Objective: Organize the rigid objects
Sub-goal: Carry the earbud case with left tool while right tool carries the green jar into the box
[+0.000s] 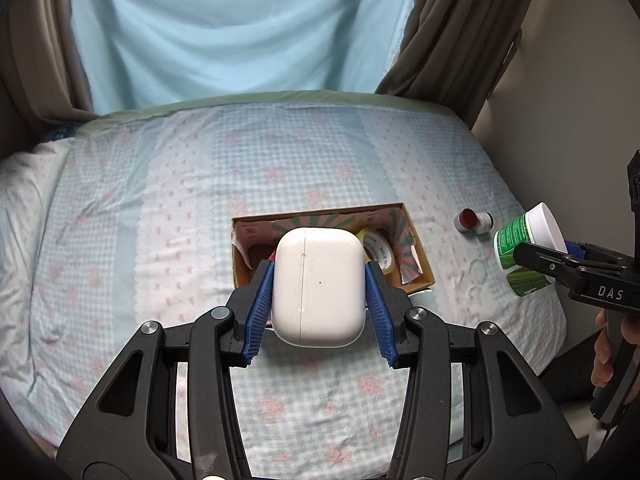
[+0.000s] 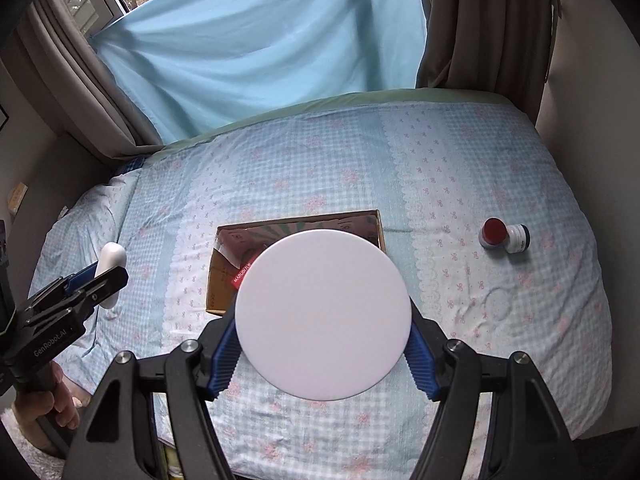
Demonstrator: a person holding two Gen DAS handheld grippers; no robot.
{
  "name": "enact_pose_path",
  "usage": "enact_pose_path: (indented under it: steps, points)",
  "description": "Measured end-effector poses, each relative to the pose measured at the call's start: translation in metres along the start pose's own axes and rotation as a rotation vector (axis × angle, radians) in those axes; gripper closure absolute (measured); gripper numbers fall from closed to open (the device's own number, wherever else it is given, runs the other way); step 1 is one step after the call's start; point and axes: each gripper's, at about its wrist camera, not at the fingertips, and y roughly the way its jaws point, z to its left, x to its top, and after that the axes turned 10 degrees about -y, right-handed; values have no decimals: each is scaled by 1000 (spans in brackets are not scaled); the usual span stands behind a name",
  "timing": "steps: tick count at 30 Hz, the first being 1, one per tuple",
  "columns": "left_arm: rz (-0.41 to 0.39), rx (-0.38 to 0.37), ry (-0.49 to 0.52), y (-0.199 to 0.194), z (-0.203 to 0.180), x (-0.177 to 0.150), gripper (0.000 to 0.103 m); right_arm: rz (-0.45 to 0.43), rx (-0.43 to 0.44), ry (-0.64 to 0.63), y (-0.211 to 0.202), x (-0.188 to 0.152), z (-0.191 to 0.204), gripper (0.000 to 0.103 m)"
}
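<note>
Pinching the white earbud case (image 1: 318, 286), your left claw (image 1: 319, 280) has the cardboard box (image 1: 416, 248) at twelve o'clock; your right claw (image 2: 323, 322) clamps the white-lidded jar (image 2: 323, 320).

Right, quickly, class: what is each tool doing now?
Left tool: shut on the white earbuds case.
Right tool: shut on the green jar, white lid facing its camera.

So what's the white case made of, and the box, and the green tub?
The white case looks like hard, glossy plastic: smooth, with soft reflections and a thin seam. The box seems to be cardboard, brown at its cut edges with printed paper inside. The green tub is probably plastic, with a matte white lid and a shiny green label.
</note>
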Motion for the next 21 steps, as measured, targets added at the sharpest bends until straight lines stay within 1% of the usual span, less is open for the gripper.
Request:
enact_pose_path:
  steps: [6, 12, 21]
  points:
    - [58, -10, -1, 40, 16, 17, 61, 37, 5, 36, 34, 18, 10, 36]
    - [127, -10, 8, 91, 22, 34, 61, 88, 4, 75, 80, 35, -1, 36]
    - [268, -21, 69, 194, 18, 52, 61, 185, -5, 143, 175, 53, -27, 36]
